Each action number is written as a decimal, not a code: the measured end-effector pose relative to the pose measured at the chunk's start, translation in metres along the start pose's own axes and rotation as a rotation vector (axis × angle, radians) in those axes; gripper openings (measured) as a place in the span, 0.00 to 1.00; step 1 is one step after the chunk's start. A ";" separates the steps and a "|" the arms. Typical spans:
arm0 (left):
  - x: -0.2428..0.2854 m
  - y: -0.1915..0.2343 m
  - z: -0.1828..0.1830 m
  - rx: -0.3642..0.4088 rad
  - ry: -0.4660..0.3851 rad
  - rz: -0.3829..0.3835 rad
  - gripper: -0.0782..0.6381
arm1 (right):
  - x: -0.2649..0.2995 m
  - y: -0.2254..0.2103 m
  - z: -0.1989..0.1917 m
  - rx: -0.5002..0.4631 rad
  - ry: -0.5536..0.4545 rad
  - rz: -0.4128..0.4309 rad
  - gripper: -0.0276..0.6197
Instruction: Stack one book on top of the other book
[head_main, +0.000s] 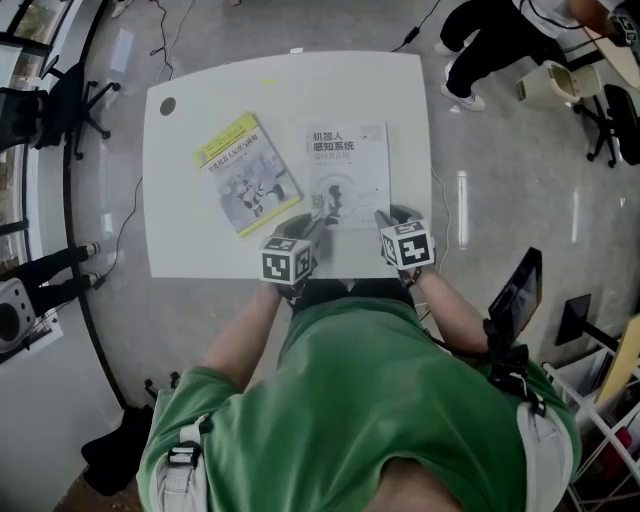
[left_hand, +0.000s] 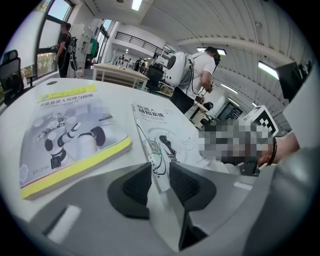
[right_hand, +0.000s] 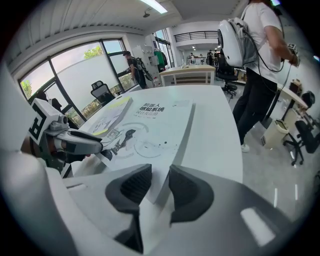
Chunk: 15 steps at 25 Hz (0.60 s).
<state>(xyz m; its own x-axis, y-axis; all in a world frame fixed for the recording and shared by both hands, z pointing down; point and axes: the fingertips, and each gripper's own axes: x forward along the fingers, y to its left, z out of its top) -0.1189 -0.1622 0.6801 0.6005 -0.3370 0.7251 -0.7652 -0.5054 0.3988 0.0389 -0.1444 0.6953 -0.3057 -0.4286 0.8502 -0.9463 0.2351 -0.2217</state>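
Two books lie side by side on the white table (head_main: 200, 250). The yellow-edged book (head_main: 245, 175) with a robot on its cover is on the left. The white book (head_main: 345, 165) is on the right. My left gripper (head_main: 322, 222) is shut on the white book's near left corner (left_hand: 159, 165), which fills the gap between its pads. My right gripper (head_main: 385, 217) is shut on the near right corner (right_hand: 165, 177) of the same book. The yellow-edged book (left_hand: 65, 140) rests flat just left of my left gripper, untouched. The white book's near edge looks slightly raised.
A round cable hole (head_main: 168, 105) sits at the table's far left corner. A person (head_main: 490, 40) stands beyond the far right corner, with office chairs (head_main: 60, 100) on the floor to the left. Other desks and people show in the background.
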 end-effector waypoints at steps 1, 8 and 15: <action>0.000 0.001 0.001 -0.003 0.003 -0.018 0.28 | 0.001 0.000 0.000 -0.010 0.002 0.005 0.22; 0.010 -0.006 0.012 -0.004 0.022 -0.159 0.44 | 0.002 0.004 0.000 -0.039 0.017 0.040 0.23; 0.034 -0.014 0.046 0.016 0.011 -0.224 0.46 | -0.001 -0.010 -0.001 -0.030 0.013 0.053 0.23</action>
<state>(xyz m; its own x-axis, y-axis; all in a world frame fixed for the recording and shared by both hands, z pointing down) -0.0774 -0.2033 0.6730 0.7522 -0.2060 0.6259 -0.6093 -0.5790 0.5417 0.0493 -0.1451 0.6972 -0.3537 -0.4039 0.8437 -0.9252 0.2833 -0.2523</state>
